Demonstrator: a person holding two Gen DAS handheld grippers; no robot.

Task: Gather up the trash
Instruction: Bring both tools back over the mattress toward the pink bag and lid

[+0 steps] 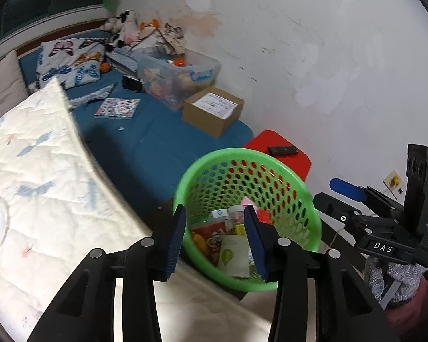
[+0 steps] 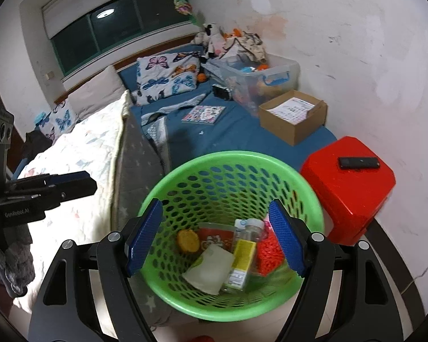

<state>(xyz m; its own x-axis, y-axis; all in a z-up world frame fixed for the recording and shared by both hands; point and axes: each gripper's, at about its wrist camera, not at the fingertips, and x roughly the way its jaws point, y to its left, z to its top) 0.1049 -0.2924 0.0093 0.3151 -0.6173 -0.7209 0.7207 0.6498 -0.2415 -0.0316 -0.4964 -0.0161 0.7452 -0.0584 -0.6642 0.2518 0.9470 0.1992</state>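
Your left gripper and right gripper hang spread, nothing pinched, over the green basket. Trash inside: bottle at center, red mesh at 3 o'clock.

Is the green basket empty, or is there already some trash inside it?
Not empty. The green basket already holds trash at its bottom: a white packet, a clear bottle with a yellow label and a red wrapper.
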